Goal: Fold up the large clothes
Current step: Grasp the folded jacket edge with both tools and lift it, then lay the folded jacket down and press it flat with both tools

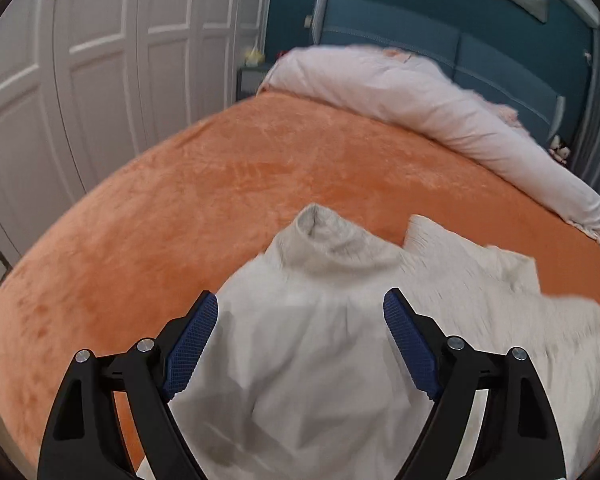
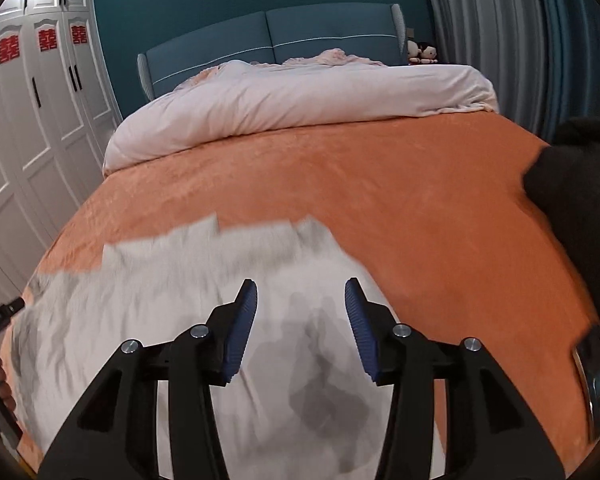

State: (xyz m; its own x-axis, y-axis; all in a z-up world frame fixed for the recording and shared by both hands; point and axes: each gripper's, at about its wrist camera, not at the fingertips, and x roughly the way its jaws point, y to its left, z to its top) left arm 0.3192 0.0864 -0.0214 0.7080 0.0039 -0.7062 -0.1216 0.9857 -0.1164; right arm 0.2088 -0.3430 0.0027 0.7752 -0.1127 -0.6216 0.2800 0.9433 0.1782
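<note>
One pale sweater (image 1: 320,340) lies on one orange bedspread (image 1: 220,184). Two grippers hover above it: left gripper (image 1: 300,320) and right gripper (image 2: 300,312), both released, grasping nothing.

Soft, even indoor light; strong fisheye bending and dark corners, with motion blur smearing the pale garment (image 2: 204,280)

My left wrist camera looks forward and downward along the left gripper (image 1: 300,306), close above a pale turtleneck sweater (image 1: 332,320) on the orange bedspread (image 1: 228,184). My right wrist camera faces the blue headboard (image 2: 268,36). Both views share sweater, bedspread and white wardrobe (image 1: 100,60).
</note>
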